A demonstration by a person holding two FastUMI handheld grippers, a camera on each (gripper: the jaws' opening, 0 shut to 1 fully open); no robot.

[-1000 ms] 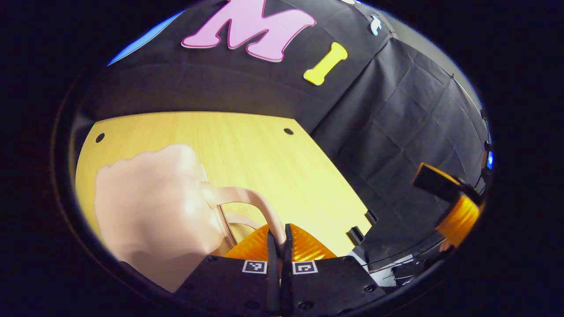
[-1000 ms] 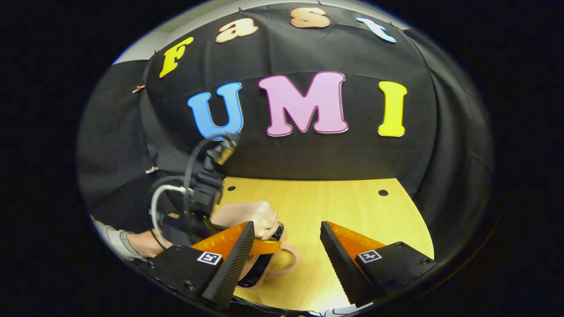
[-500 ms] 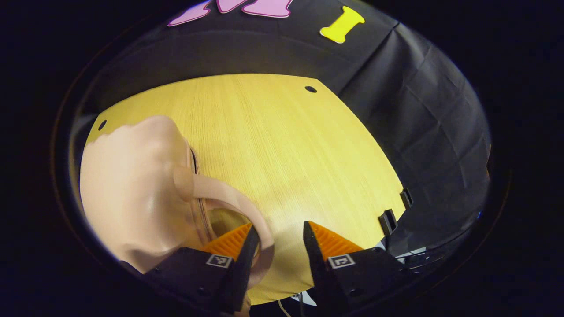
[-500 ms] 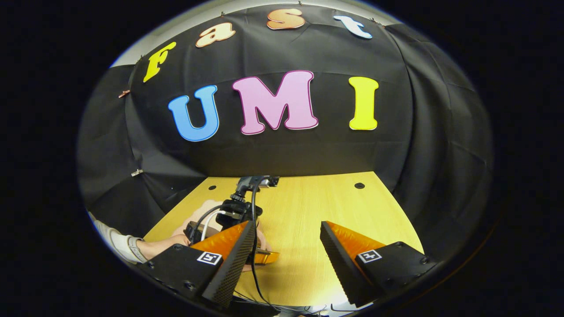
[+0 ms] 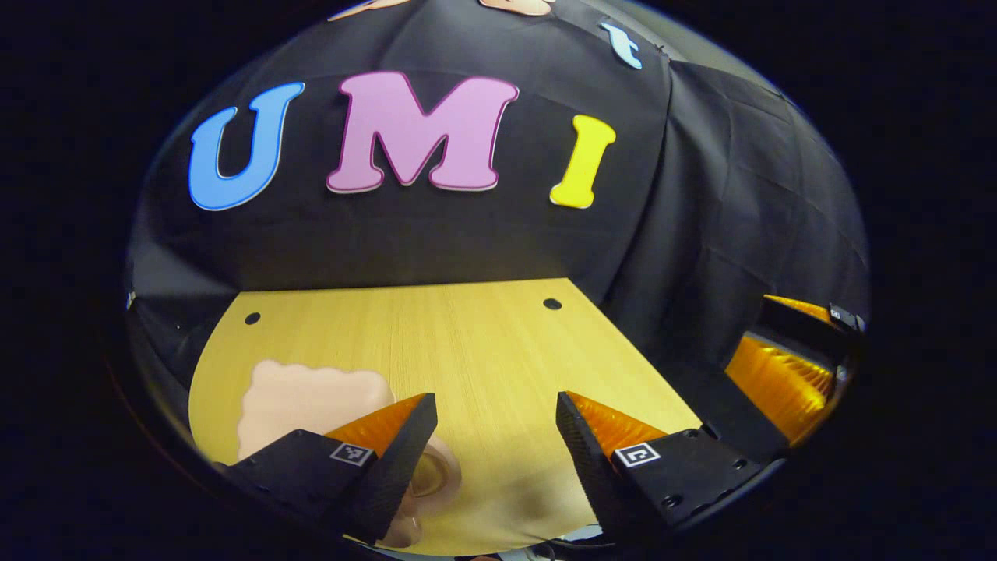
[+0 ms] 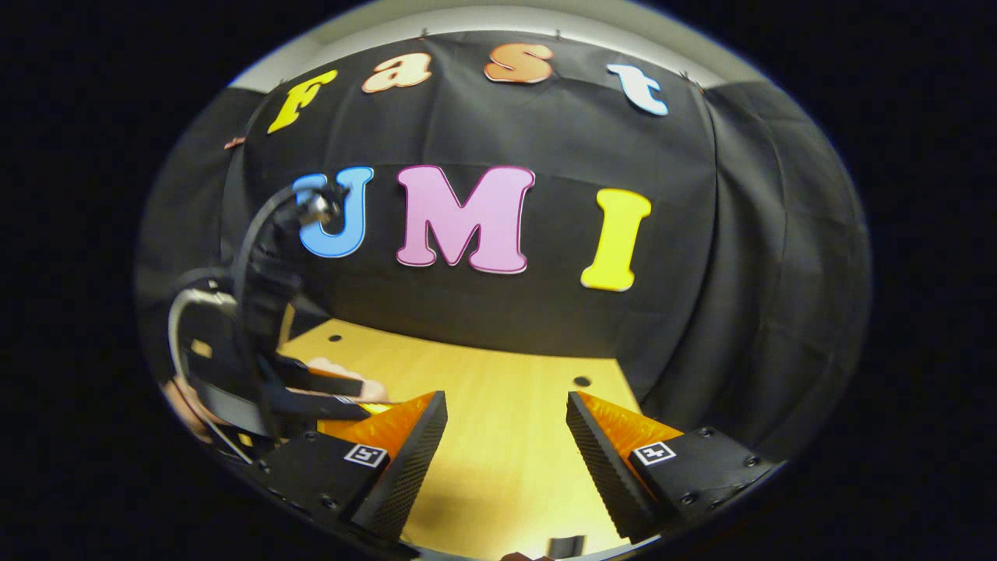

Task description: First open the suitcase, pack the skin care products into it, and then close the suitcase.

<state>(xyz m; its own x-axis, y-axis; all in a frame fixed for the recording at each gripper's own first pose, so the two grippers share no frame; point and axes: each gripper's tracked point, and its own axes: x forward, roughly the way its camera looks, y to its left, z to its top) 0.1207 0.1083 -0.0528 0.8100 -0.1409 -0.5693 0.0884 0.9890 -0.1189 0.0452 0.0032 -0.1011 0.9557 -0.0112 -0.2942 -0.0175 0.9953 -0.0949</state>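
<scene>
In the left gripper view, my left claw (image 5: 492, 425) stands wide apart above the wooden table (image 5: 467, 351), holding nothing. The pale pink suitcase (image 5: 308, 399) lies on the table at my lower left, partly behind my left finger, its rounded handle (image 5: 436, 471) peeping out just beside that finger. My right claw (image 5: 779, 374) shows at the far right edge.

In the right gripper view, my right claw (image 6: 506, 436) gapes wide over the table (image 6: 498, 389), empty. My left claw (image 6: 311, 386) hovers at the left, cables looping above it.
</scene>
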